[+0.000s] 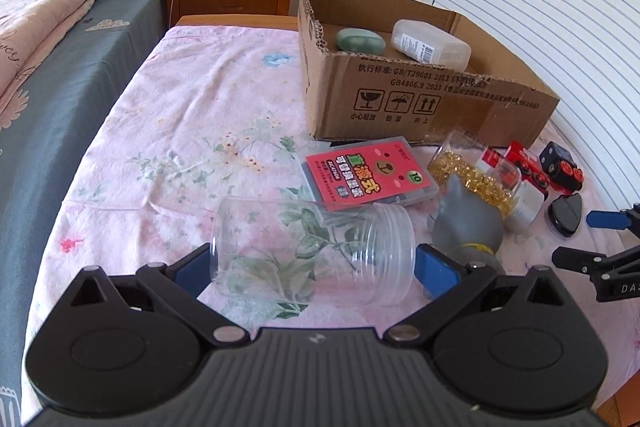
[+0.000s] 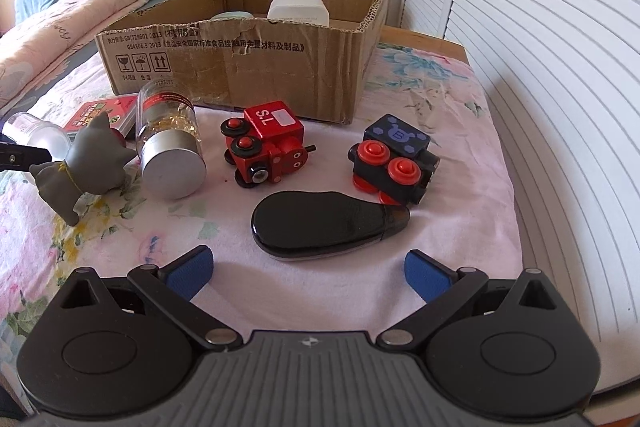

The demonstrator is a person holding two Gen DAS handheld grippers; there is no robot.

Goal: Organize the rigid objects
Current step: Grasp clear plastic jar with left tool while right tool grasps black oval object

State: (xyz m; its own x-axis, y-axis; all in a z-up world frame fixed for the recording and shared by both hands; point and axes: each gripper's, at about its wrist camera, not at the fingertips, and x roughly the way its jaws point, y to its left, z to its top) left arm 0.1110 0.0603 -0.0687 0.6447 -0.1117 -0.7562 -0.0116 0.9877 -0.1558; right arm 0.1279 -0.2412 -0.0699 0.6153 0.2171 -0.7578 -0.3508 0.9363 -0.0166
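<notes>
On floral cloth, left hand-held gripper (image 1: 314, 267) straddles clear jar (image 1: 316, 251) w/ pads wide; right hand-held gripper (image 2: 308, 269) wide, empty.

Open cloth (image 2: 460, 195) right of black toy train (image 2: 394, 163)

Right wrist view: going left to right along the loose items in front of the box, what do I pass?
Grey cat figure → capsule jar → red toy train → black oval case → black toy train.
</notes>
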